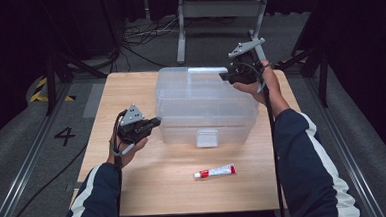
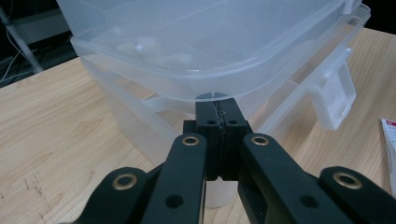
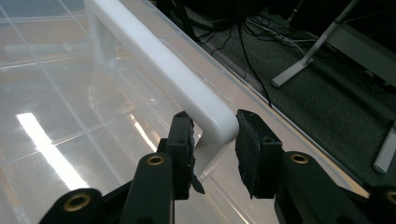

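So there's a clear plastic storage box [image 1: 206, 108] sitting roughly mid-table, a bit toward the far edge of the wooden table [image 1: 150, 186], and the person is working on it from both ends.

The left claw [image 1: 156, 121] is right up against the box's left front corner. In the left gripper view its two jaws are pressed flat together with nothing between them, and the tips sit just under the overhanging rim of the lid [image 2: 205, 51], touching or as near as makes no difference. The lid looks lifted a bit off the base on that side, since there's a visible gap between the lid rim and the base rim below it. The box's white latch [image 2: 334, 100] hangs off the front wall to the right of the jaws.

The right claw [image 1: 224, 77] is up at the far right of the lid, at the white carry handle [image 3: 163, 65]. In the right gripper view the jaws straddle the bent end of that handle. The left pad looks to be against it, while the right pad stands just off it with a sliver of gap, so it's a loose straddle, not a pinch.

Also on the table: a small white tube with a red cap [image 1: 215, 171], lying on its side nearer the person, well apart from the box.
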The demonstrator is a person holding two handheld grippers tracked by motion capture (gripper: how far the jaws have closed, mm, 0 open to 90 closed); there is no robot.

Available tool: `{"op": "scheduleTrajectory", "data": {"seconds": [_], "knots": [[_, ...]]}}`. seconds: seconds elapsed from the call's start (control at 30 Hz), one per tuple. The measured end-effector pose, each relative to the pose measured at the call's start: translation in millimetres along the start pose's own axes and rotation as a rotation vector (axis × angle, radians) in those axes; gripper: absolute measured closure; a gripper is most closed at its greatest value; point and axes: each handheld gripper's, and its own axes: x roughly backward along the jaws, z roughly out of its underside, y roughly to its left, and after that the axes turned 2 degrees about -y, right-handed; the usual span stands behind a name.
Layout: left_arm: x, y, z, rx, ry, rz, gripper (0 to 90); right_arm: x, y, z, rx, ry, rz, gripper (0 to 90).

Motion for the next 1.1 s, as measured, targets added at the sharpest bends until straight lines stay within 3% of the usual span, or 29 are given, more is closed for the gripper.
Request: {"op": "scheduleTrajectory", "data": {"seconds": [0.07,0.33,0.43,0.53,0.83,1.1], "knots": [[0.3,-0.1,0.0,-0.003,0.003,0.0,89.9,6.8,-1.4,2.1,-0.017,-0.015,-0.013,67.4],[1.2,1.9,-0.2,-0.011,0.007,0.006,89.9,33.9,-5.9,10.4,-0.012,-0.067,0.017,65.1],[1.2,2.1,-0.2,-0.014,0.011,0.005,89.9,44.1,-5.7,16.8,0.026,-0.087,0.038,64.4],[1.6,1.7,-0.7,-0.018,0.012,0.0,89.9,56.9,-6.4,26.5,0.03,-0.126,0.048,62.6],[3.6,2.3,-3.9,-0.026,0.007,-0.006,89.9,92.0,-18.7,73.6,0.0,-0.19,0.091,56.9],[2.5,3.3,-7.2,-0.026,0.009,-0.011,89.9,97.1,-25.4,111.6,-0.027,-0.179,0.107,53.5]]}}
